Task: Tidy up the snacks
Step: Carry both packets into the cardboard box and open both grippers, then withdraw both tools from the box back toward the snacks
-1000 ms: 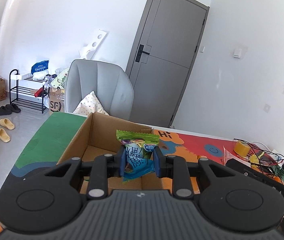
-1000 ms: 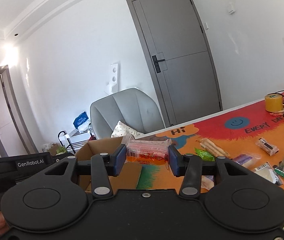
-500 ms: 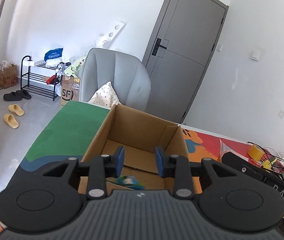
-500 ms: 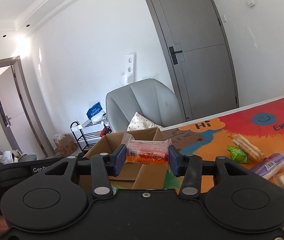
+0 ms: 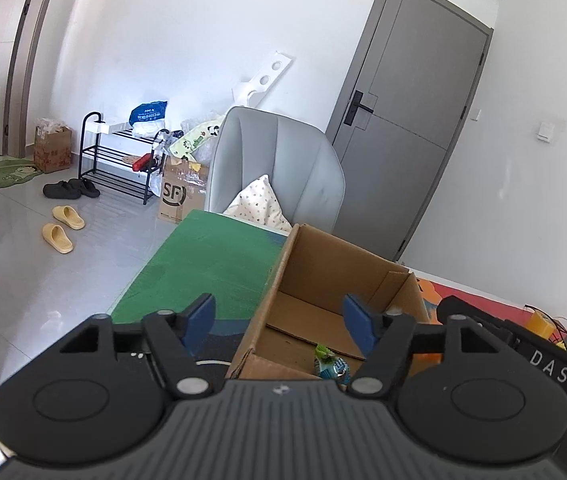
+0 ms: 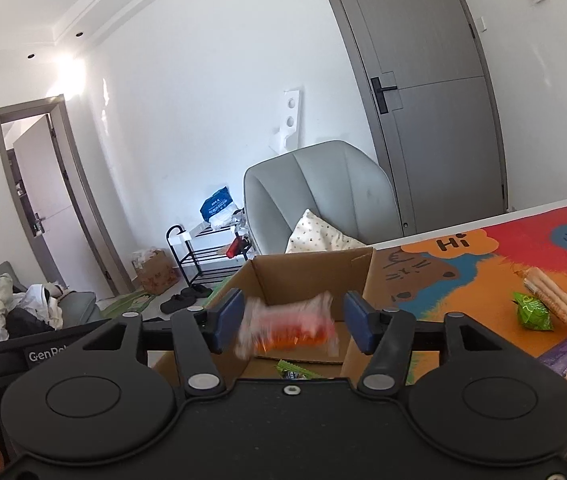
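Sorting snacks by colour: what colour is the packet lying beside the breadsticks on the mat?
Bright green packet, clearest in the right wrist view.

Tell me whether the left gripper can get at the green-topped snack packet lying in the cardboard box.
Probably yes. The left gripper is open and empty above the cardboard box, whose top is open, and the snack packet lies uncovered just below its fingers.

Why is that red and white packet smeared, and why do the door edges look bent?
Right wrist view: the red-and-white packet is motion-blurred between the open right gripper; glare brightens the upper-left wall. Both views: fisheye lenses bow the grey door.
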The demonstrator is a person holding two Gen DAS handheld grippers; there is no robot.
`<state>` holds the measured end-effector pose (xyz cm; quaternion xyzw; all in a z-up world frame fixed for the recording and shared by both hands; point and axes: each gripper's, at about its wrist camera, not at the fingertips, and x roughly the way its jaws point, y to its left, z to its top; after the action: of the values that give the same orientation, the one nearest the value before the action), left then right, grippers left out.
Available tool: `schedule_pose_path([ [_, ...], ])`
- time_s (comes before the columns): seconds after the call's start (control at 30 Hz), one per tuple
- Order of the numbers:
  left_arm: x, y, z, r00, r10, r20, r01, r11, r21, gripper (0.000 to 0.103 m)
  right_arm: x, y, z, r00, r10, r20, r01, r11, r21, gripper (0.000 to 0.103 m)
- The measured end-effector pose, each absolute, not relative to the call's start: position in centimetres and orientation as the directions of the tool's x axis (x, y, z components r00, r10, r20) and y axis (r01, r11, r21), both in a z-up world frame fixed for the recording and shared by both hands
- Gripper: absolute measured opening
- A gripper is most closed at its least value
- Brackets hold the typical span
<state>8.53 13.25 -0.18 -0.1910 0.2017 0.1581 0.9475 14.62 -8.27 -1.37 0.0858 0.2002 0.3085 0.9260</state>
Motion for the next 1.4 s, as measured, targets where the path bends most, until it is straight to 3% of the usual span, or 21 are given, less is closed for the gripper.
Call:
schedule_pose_path([
  [0.03,8.4,13.2,-0.2,0.868,0.230,-0.441,-0.383,0.874,-0.298,0.086,14.4,-8.4,-1.4,0.729,0.606,-0.318,-0.538,0.794,0.281,0.061],
  [0.17,8.3,13.2,0.1,0.869,0.240,-0.433,-0.396,0.862,-0.316,0.091,13.9,-10.0,-1.3,0.754,0.567,-0.333,-0.493,0.822,0.285,0.067],
  [0.23,8.3,12.7,0.1,0.872,0.234,-0.430,-0.390,0.863,-0.321,0.094,13.6,-11.2,-1.4,0.771,0.541,-0.335,-0.465,0.838,0.285,0.078],
  [0.53,9.1,7.6,0.1,0.887,0.167,-0.430,-0.304,0.913,-0.272,0.096,12.1,-16.8,-2.5,0.835,0.423,-0.353,-0.344,0.901,0.265,0.090],
  [1.1,9.3,-1.3,-1.3,0.896,-0.010,-0.443,-0.112,0.962,-0.249,0.096,10.1,-26.3,-4.6,0.885,0.273,-0.376,-0.177,0.947,0.270,0.089],
  [1.4,10.1,-4.8,-3.0,0.873,-0.045,-0.486,-0.085,0.967,-0.242,0.096,10.4,-29.7,-6.7,0.870,0.259,-0.419,-0.134,0.943,0.303,0.070],
])
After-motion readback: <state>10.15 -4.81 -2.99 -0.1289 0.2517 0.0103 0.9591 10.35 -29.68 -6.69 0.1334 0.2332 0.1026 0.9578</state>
